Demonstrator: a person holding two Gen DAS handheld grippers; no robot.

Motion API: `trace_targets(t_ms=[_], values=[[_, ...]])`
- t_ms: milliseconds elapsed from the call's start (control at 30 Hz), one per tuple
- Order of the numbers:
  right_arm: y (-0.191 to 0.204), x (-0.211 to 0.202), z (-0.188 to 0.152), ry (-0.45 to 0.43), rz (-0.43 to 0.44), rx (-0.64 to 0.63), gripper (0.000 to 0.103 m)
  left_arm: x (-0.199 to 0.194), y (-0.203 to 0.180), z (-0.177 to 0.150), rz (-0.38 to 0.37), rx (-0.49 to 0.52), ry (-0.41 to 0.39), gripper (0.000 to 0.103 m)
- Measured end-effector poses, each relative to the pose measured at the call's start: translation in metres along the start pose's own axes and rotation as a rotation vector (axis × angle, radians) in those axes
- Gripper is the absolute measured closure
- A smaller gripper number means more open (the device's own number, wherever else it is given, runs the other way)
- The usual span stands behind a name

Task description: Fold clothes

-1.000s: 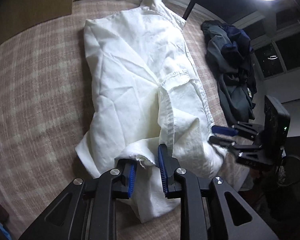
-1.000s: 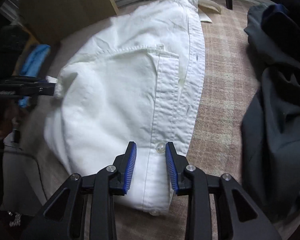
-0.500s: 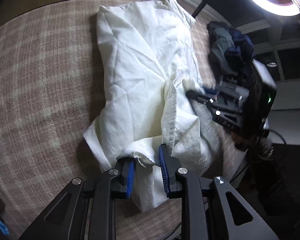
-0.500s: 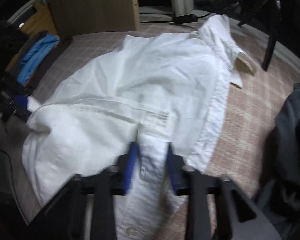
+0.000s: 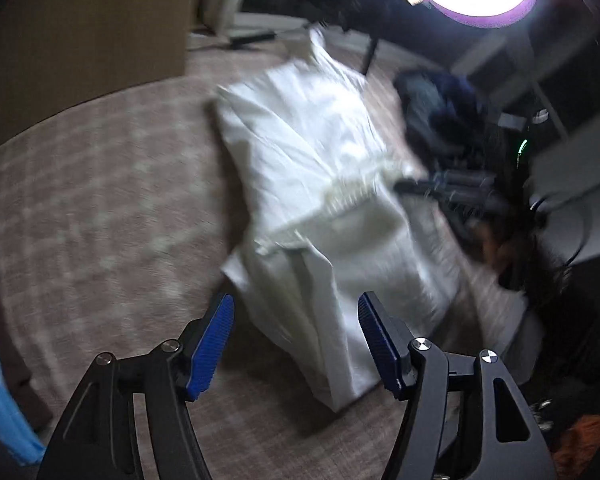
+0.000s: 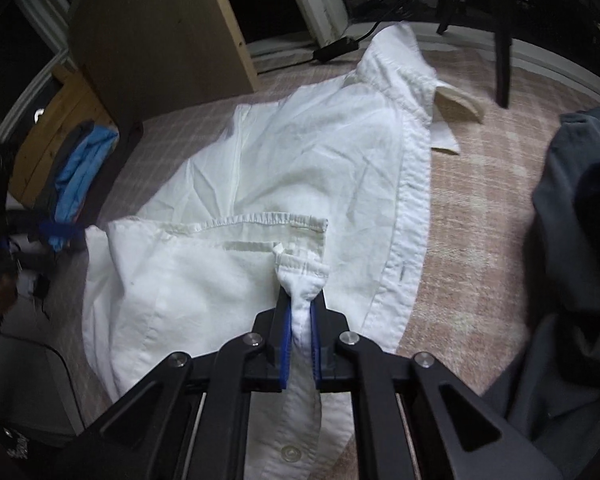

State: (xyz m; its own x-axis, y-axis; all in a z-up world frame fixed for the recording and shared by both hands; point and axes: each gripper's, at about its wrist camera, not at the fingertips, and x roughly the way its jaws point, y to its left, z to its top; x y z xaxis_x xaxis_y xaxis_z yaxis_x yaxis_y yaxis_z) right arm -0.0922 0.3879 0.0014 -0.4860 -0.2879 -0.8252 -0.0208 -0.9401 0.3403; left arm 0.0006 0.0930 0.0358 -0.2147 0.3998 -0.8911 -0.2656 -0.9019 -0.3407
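Since a second ago left gripper (image 5: 296,344) lets go of the hem, jaws opening wide, while right gripper (image 6: 300,344) closes on the white shirt (image 6: 300,168) placket at 6 o'clock; bottom fold underway on the checked bed (image 6: 472,208).

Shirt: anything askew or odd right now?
Yes. The shirt is lopsided: its bottom hem is folded up unevenly and bunched where the right gripper pinches it. The left gripper is opening, nothing pressed between its pads. Collar lies twisted.
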Motion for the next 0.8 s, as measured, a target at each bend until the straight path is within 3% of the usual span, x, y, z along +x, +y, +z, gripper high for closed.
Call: trace_targets(t_ms=[67,100,133,167,233,300,433,533,633,700,767,800], values=[[-0.003,-0.014,-0.003,-0.027,-0.044,0.014,0.096,0.015,-0.005,-0.002,0.013,0.015,0.007,0.066],[-0.005,-0.022,-0.004,-0.041,-0.069,0.02,0.096,0.022,-0.004,-0.002,0.01,0.006,0.018,0.088],[-0.007,-0.029,-0.006,-0.056,-0.095,0.026,0.096,0.027,-0.003,-0.001,0.034,0.003,0.023,0.091],[-0.009,-0.034,-0.008,-0.063,-0.115,0.018,0.096,0.033,-0.002,0.0,0.059,0.0,0.028,0.087],[-0.013,-0.021,-0.011,0.007,-0.148,-0.013,0.096,0.043,0.0,-0.001,0.136,0.001,0.052,0.078],[-0.015,-0.008,-0.013,0.071,-0.194,-0.02,0.094,0.042,0.0,-0.003,0.204,0.004,0.061,0.08],[-0.007,-0.028,-0.013,0.01,-0.281,-0.008,0.077,0.008,-0.016,-0.008,0.283,0.02,-0.032,0.078],[0.007,-0.05,-0.014,-0.076,-0.175,-0.006,0.076,-0.009,-0.043,-0.008,0.186,0.071,-0.101,0.071],[0.031,-0.045,-0.013,-0.088,-0.033,-0.051,0.076,0.007,-0.06,-0.003,0.096,0.124,-0.095,0.069],[0.05,-0.025,-0.014,-0.056,-0.025,-0.121,0.076,0.026,-0.054,-0.002,0.118,0.127,-0.06,0.068],[0.064,-0.004,-0.019,-0.029,-0.006,-0.171,0.076,0.052,-0.044,-0.008,0.232,0.121,-0.004,0.067],[0.067,0.009,-0.02,-0.009,-0.007,-0.18,0.076,0.06,-0.034,-0.014,0.25,0.098,0.01,0.067]])
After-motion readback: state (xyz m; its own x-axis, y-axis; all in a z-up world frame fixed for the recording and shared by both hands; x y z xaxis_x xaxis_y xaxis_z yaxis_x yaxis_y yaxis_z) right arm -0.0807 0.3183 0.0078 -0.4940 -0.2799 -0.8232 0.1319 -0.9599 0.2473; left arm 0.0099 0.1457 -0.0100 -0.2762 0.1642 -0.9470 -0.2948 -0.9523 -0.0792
